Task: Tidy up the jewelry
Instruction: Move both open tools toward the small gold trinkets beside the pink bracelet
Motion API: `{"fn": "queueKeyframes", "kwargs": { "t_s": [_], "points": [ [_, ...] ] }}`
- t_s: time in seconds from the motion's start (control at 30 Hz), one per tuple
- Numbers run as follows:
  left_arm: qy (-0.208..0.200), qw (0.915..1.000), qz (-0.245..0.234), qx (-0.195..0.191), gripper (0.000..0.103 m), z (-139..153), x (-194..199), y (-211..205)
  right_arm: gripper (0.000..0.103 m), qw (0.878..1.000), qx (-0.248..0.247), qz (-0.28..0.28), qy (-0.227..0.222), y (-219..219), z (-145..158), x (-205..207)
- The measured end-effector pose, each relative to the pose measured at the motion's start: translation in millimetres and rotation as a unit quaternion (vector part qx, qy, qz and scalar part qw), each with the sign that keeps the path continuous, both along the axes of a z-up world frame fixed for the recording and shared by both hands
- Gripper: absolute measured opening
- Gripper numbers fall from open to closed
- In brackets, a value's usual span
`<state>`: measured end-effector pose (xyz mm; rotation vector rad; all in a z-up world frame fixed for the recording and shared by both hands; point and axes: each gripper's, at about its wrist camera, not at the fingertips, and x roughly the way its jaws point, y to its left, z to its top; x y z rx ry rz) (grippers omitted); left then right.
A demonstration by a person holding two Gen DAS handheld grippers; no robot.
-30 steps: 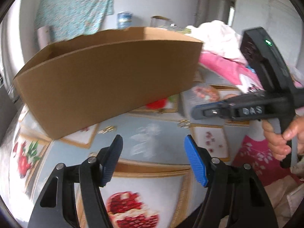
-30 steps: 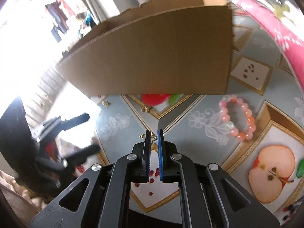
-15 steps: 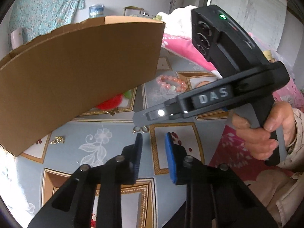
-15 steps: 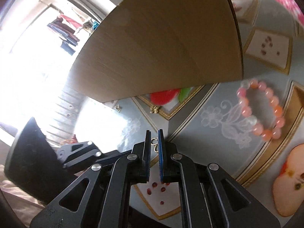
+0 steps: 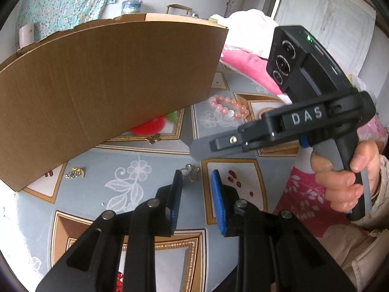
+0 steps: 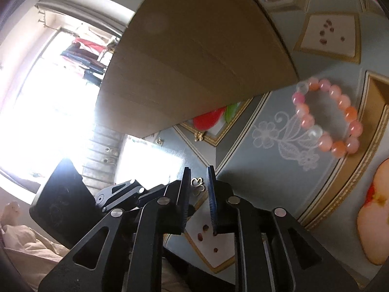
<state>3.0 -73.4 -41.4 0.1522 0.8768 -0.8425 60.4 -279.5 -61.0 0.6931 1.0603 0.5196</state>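
A small gold butterfly-shaped earring [image 5: 190, 171] lies on the patterned tablecloth, just ahead of my left gripper [image 5: 196, 177], whose jaws are narrowly open and empty. My right gripper [image 6: 197, 182] is slightly open around the same earring [image 6: 198, 184], close above the cloth; in the left wrist view its tip [image 5: 201, 147] hovers over the earring. A pink bead bracelet [image 5: 228, 107] [image 6: 328, 118] lies to the right of a tall cardboard box [image 5: 104, 90] [image 6: 194, 56]. More small gold pieces [image 5: 75, 172] [image 5: 153, 138] lie along the box base.
The tablecloth [image 5: 136, 177] bears fruit prints. Pink and white fabric [image 5: 245, 56] is heaped behind the bracelet. A bright window [image 6: 56, 102] is on the left of the right wrist view.
The left gripper has moved in towards the earring and narrowed its jaws. The right gripper has dropped to the earring and parted its jaws slightly from shut.
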Motion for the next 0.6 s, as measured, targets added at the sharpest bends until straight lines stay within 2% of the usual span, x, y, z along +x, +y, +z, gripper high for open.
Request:
{"fn": "queueKeyframes", "kwargs": {
  "t_s": [0.47, 0.6],
  "points": [
    [0.046, 0.9980, -0.003, -0.042, 0.024, -1.6, 20.7, -3.7, 0.017, 0.998, 0.003, -0.054, -0.011, -51.2, -1.8, -14.0],
    [0.047, 0.9982, 0.002, -0.036, 0.024, -0.5, 23.4, -6.5, 0.017, 0.998, -0.005, -0.062, -0.015, -60.3, -3.3, -13.3]
  ]
}}
